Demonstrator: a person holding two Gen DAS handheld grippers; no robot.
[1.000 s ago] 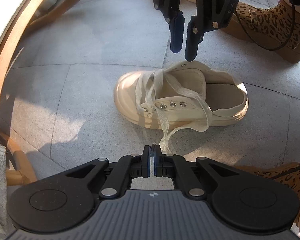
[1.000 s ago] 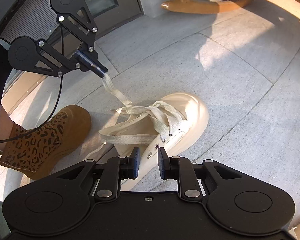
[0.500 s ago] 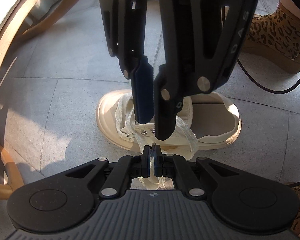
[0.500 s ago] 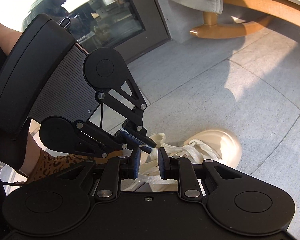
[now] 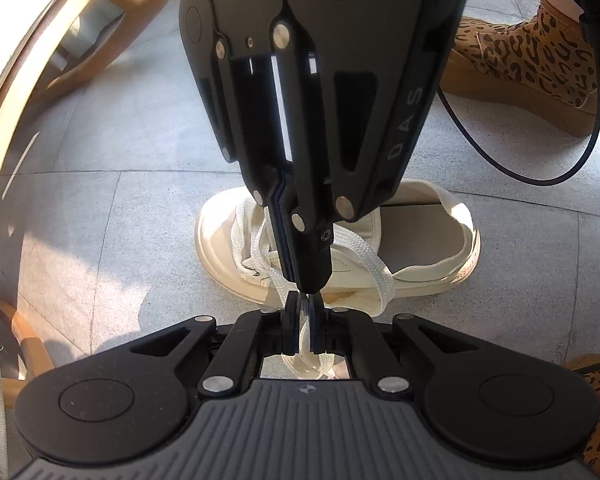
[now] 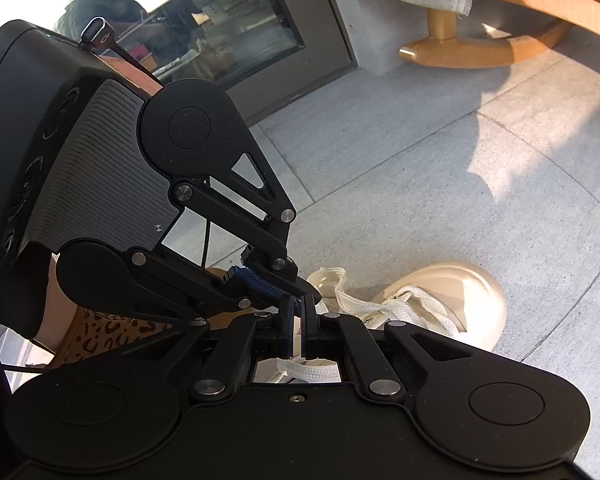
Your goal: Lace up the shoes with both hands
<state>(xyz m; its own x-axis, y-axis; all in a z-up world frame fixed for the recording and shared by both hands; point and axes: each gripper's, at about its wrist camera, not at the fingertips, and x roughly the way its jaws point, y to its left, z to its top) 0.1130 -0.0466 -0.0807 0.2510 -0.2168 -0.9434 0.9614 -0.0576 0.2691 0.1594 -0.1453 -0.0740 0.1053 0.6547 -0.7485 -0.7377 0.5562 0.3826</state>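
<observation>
Lace handover above the cream shoe [image 5: 416,240], at twelve o'clock from the left gripper [image 5: 302,312]. Both it and the right gripper [image 6: 298,320] pinch the lace [image 5: 380,276]; release the left only once the right holds firmly.

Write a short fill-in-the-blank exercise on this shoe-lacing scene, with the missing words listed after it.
1. The cream shoe stands on the grey stone ____.
2. The left gripper is shut on the white ____.
3. The right gripper has its jaws ____, with the lace between them.
4. The person's boots carry a ____ print.

Missing words: floor; lace; shut; leopard
</observation>
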